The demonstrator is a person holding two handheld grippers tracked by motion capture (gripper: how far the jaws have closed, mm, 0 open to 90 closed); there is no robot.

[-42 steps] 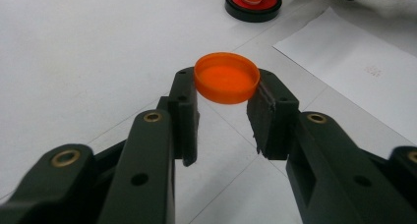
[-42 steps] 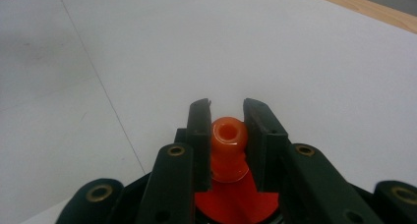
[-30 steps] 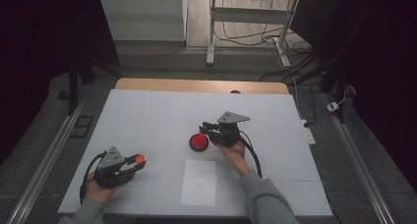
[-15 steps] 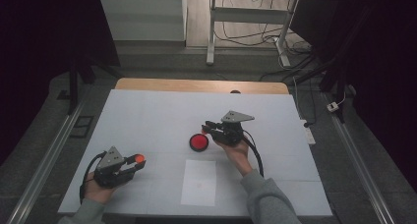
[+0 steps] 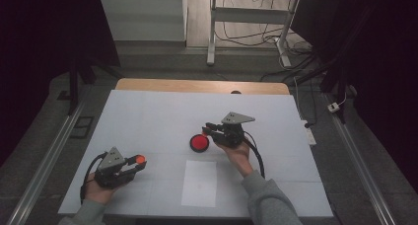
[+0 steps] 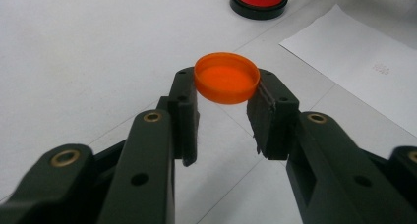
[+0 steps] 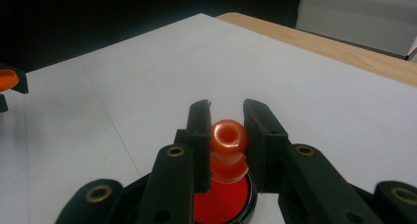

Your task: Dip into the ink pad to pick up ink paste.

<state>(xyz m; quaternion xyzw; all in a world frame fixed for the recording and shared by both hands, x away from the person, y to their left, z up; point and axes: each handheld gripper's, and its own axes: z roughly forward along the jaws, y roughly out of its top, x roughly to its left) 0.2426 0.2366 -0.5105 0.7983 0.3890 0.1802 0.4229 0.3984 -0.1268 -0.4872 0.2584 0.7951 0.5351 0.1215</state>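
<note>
My left gripper [image 6: 226, 82] is shut on an orange cap [image 6: 226, 78], held by its rim with the hollow side up, just above the table. In the high view this left gripper [image 5: 134, 162] is at the front left with the orange cap [image 5: 140, 159] at its tips. My right gripper [image 7: 226, 117] is shut on a small glossy orange knob [image 7: 228, 135]. The knob hangs over the near edge of a round red pad in a black case [image 7: 223, 202]; I cannot tell whether they touch. From above, the right gripper [image 5: 211, 128] sits just right of the red pad [image 5: 199, 143].
A white sheet of paper [image 5: 199, 183] lies flat near the front edge, between my two hands. The white table top [image 5: 148, 116] ends in a wooden strip [image 5: 197, 86] at the far side. A desk frame with cables [image 5: 246, 32] stands beyond.
</note>
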